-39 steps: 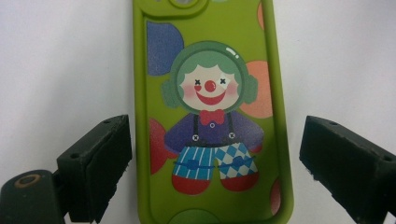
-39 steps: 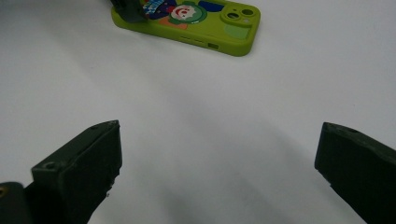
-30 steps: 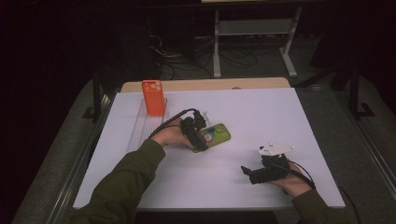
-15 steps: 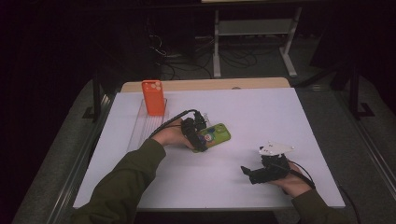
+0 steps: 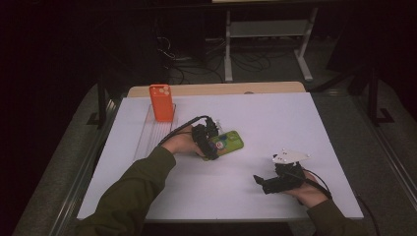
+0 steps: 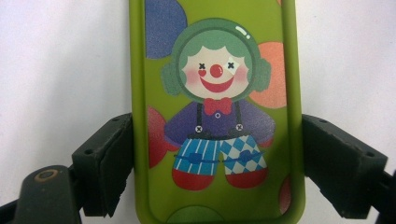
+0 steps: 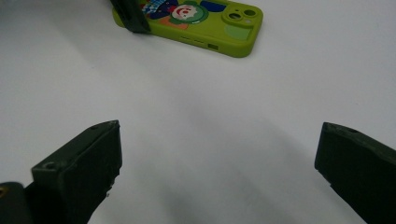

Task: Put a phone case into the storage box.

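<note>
The left tool [image 6: 212, 154], its jaws just closing, clasped a green clown-printed phone case [image 6: 215, 116] on the desk [image 5: 275, 118]; the right tool [image 7: 219, 163] rested released.

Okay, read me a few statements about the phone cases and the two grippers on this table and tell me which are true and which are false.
1. The green phone case lies between the jaws of the left gripper. True; those jaws have just been closing, and both pads now sit at its edges.
2. The orange phone case lies flat in the middle of the table. False; it stands upright in a clear rack near the far left.
3. The right gripper holds the green phone case. False; its jaws are open over bare table, apart from the case.
4. The green phone case shows a clown. True.
</note>
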Demonstrator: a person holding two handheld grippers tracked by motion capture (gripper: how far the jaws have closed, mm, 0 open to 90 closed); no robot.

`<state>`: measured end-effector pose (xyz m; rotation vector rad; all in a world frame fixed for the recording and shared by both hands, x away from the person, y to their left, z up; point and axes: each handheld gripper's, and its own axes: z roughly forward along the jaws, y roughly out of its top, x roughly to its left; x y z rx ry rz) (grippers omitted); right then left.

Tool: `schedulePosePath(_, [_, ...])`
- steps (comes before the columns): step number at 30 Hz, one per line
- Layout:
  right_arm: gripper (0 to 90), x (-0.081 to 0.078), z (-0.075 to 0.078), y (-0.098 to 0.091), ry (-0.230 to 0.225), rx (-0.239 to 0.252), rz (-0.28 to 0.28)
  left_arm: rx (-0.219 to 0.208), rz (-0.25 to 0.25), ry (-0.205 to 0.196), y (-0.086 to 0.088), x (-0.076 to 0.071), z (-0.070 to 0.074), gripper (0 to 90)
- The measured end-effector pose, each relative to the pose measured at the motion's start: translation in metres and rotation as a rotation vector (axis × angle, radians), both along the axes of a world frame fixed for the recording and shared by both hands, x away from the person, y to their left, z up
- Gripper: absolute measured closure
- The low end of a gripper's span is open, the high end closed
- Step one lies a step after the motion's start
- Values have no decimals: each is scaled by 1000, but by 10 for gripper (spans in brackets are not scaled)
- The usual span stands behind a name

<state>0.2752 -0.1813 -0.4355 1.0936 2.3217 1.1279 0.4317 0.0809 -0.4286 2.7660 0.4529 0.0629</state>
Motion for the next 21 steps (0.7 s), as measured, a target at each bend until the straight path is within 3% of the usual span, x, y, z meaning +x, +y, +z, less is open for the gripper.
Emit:
schedulePosePath(13, [2, 1, 0, -1, 4, -11, 10, 8, -10, -13, 1, -1, 3, 165])
schedulePosePath(21, [2, 0, 0, -1, 15, -6, 10, -36, -25, -7, 6, -6, 14, 165])
